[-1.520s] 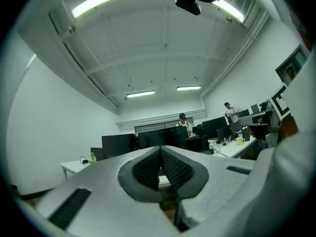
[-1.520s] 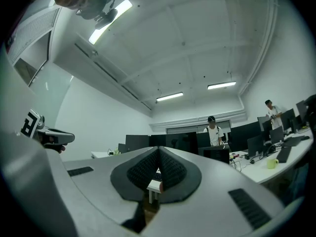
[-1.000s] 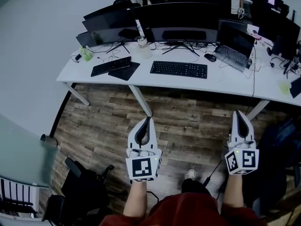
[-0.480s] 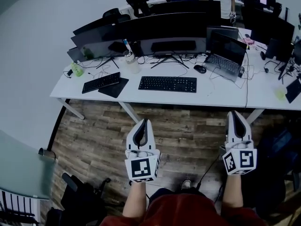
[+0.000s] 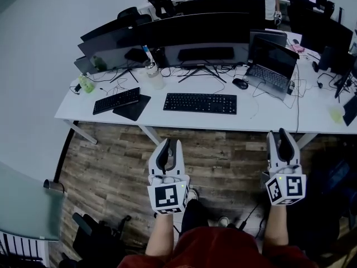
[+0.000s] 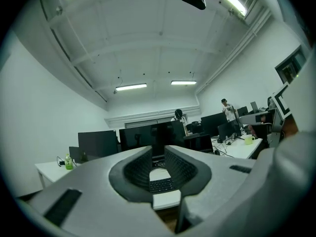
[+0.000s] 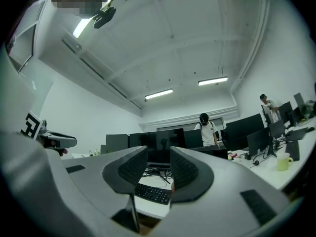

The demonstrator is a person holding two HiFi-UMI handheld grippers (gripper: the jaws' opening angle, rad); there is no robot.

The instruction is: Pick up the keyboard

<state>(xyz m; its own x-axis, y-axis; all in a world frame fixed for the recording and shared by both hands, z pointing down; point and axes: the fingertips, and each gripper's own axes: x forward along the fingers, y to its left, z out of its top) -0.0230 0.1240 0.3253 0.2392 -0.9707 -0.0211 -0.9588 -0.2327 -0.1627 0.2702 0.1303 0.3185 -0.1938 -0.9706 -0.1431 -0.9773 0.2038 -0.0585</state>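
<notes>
while the black keyboard point(image 5: 200, 103) lies on the white desk point(image 5: 256, 119), both tools hang short of that desk. left gripper point(image 5: 168, 143), right gripper point(image 5: 279, 134): jaws just opening, slightly apart, empty.

left gripper point(image 5: 170, 143), right gripper point(image 5: 278, 134), level, empty jaws just opening

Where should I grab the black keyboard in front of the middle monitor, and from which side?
Likely the near long edge of the keyboard, from the desk front: it lies flat, parallel to that front, with cables and the monitor stand crowding its rear.
</notes>
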